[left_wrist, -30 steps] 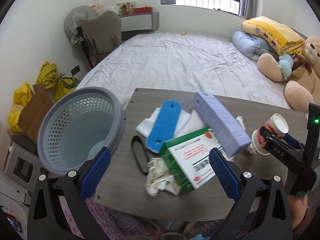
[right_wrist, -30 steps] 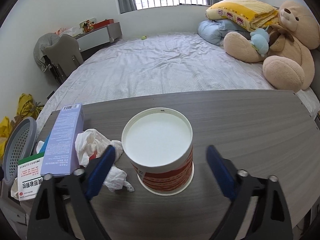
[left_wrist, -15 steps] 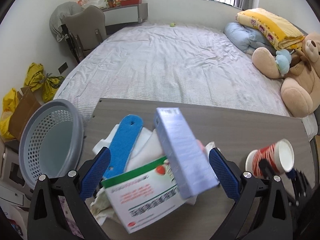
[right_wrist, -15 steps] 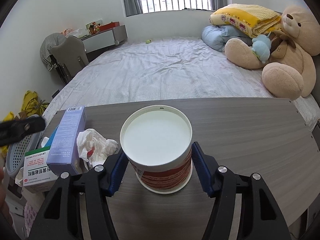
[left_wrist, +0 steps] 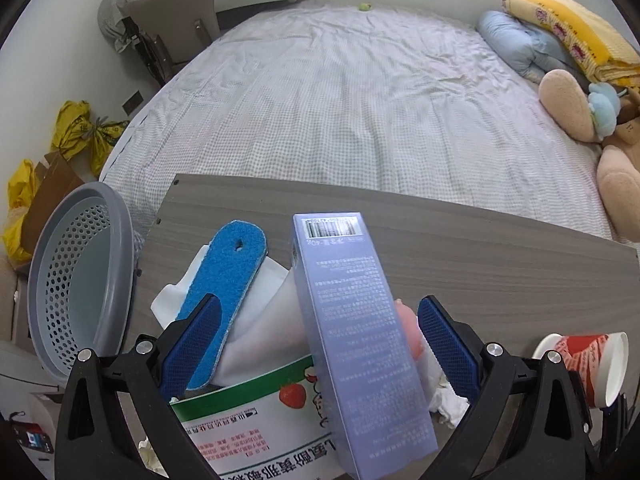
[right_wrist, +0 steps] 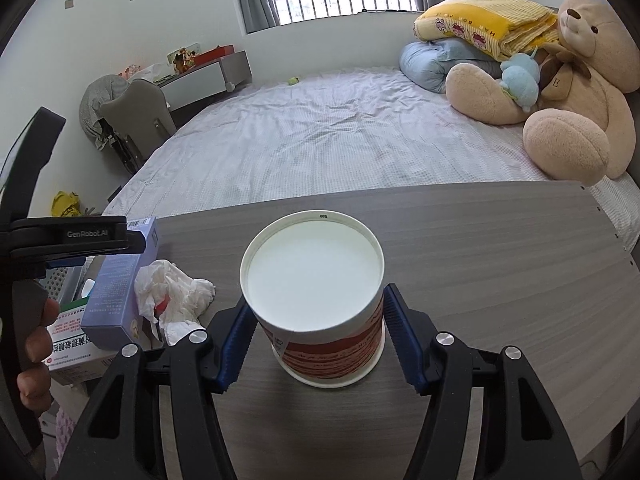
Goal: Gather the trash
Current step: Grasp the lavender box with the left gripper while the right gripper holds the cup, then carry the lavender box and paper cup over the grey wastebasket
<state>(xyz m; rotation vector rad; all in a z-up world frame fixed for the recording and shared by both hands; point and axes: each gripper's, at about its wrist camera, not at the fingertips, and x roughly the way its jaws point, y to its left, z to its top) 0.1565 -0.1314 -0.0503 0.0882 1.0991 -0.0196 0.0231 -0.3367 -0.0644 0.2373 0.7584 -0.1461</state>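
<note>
Grey wood-grain table (right_wrist: 480, 248) against a checked bed (right_wrist: 340, 144)

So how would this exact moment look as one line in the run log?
right tongs: shut on paper cup | left tongs: open around purple box | basket: beside table

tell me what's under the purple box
The purple box lies across a green and white carton and white cloth. Something pink peeks out beside it; the rest is covered.
</note>
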